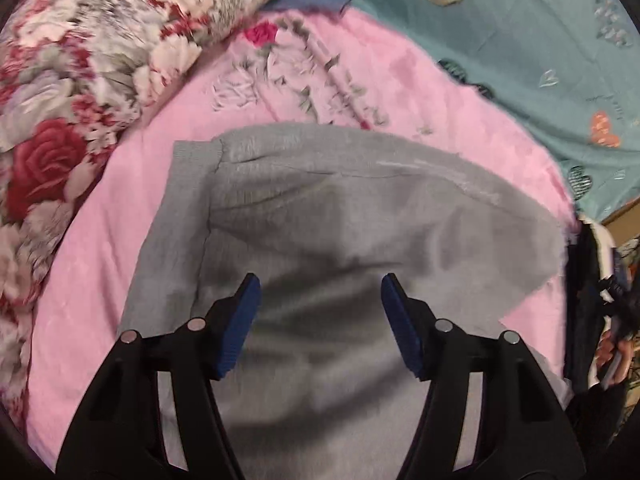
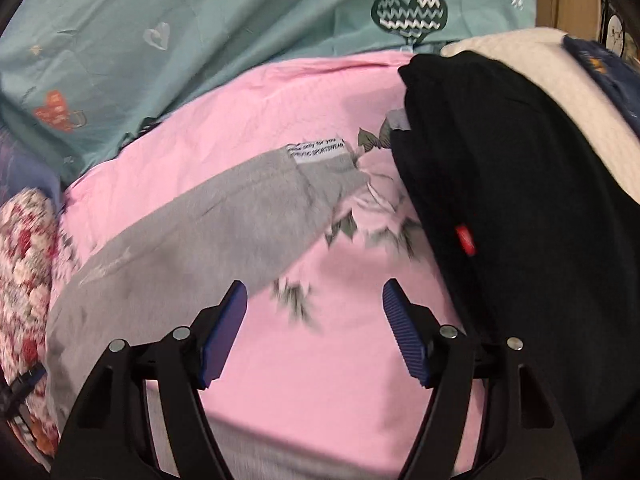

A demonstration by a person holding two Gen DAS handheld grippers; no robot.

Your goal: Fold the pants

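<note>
Grey sweatpants [image 1: 320, 220] lie flat on a pink flowered blanket [image 1: 100, 240]. My left gripper [image 1: 320, 300] is open and empty, hovering just above the grey fabric, with a ribbed cuff [image 1: 196, 156] ahead to the left. In the right wrist view the grey pants [image 2: 192, 248] stretch from lower left to a waistband with a white label [image 2: 320, 150]. My right gripper [image 2: 314, 304] is open and empty over the pink blanket [image 2: 320, 380], beside the pants' edge.
A rolled red-and-white floral quilt [image 1: 72, 80] lies at the left. A teal heart-print sheet [image 1: 540, 60] covers the back. A stack of black [image 2: 520, 220], cream [image 2: 560, 76] and dark blue garments stands at the right of the right gripper.
</note>
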